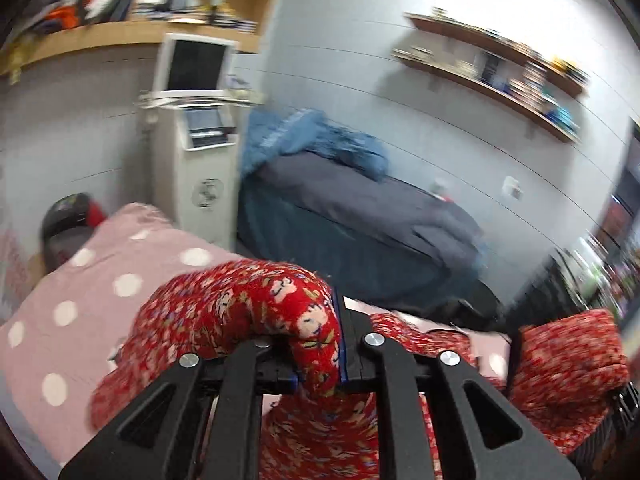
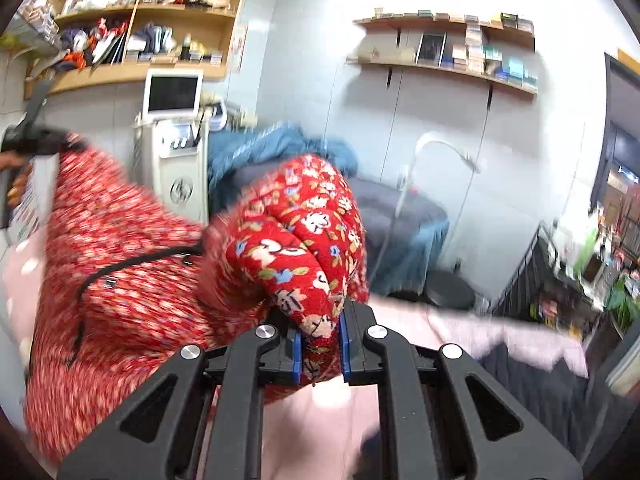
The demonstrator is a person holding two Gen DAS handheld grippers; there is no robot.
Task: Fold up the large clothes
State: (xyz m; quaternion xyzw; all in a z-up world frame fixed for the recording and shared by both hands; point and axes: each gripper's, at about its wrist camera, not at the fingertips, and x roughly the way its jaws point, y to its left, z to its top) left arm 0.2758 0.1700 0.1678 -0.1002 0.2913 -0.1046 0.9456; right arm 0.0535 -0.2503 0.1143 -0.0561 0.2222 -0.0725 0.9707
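Note:
A padded red floral jacket is lifted above a pink polka-dot bedspread. My left gripper is shut on a thick fold of it, which bulges up and left over the jaws. In the right wrist view my right gripper is shut on another rounded fold of the red floral jacket. The rest of the garment hangs to the left, with a black zip line across it. The left gripper shows at the far left of that view, holding the jacket's other end, with a hand below it.
A grey and teal treatment bed with a blue quilt stands behind. A white machine with a screen sits beside it. Wooden shelves line the walls. A black stool and a dark rack stand at right.

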